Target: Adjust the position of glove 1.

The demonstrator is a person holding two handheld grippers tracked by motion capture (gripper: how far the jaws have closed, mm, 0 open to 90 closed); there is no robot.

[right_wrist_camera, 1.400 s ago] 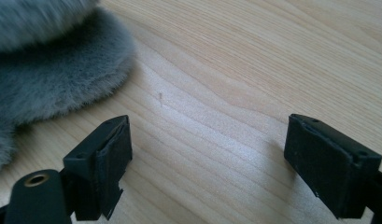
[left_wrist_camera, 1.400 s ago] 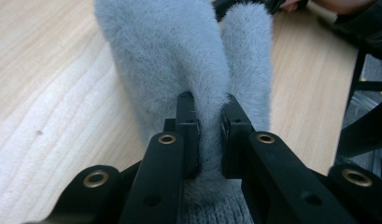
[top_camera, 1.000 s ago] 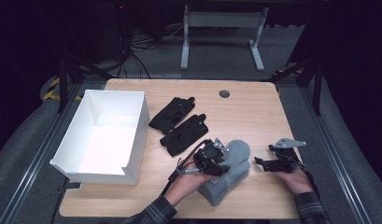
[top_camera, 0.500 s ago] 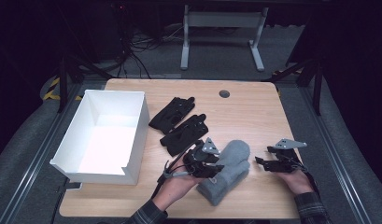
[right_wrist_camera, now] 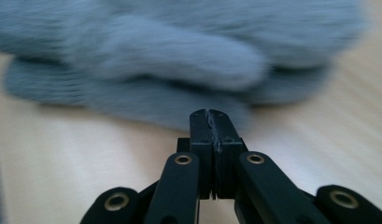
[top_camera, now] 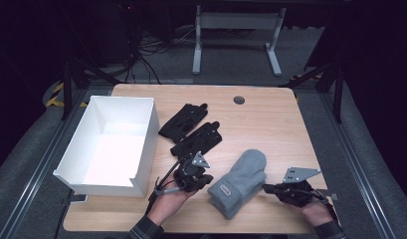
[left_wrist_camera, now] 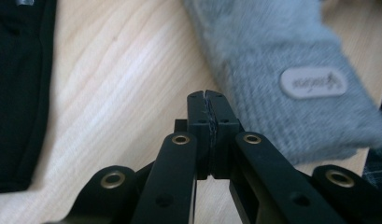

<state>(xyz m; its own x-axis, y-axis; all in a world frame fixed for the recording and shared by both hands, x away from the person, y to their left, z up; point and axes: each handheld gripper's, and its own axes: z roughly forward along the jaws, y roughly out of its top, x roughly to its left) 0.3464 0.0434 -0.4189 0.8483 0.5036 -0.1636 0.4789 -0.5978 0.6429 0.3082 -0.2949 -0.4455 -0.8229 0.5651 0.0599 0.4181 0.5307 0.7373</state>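
Note:
A pair of grey mittens (top_camera: 241, 181) lies stacked on the wooden table (top_camera: 260, 119), near its front edge. My left gripper (top_camera: 208, 180) sits just left of the mittens, pointing at the cuff. Its jaws have just been closing and now meet with nothing between them (left_wrist_camera: 208, 95). The cuff with its logo patch (left_wrist_camera: 282, 70) lies just beyond the tips. My right gripper (top_camera: 265, 188) is right of the mittens, apart from them. Its jaws have also just been closing and are now shut and empty (right_wrist_camera: 209, 114), facing the fuzzy grey mittens (right_wrist_camera: 179, 51).
Two black gloves (top_camera: 183, 119) (top_camera: 198, 139) lie side by side behind the left gripper; one shows as a dark edge (left_wrist_camera: 16, 93). An open white box (top_camera: 146, 134) stands at the table's left. A round cable hole (top_camera: 239, 100) is at the back.
My left gripper has drawn back to the left, off the mittens, and its jaws have shut. The right gripper has shifted slightly toward the near edge. The mittens stay on the table.

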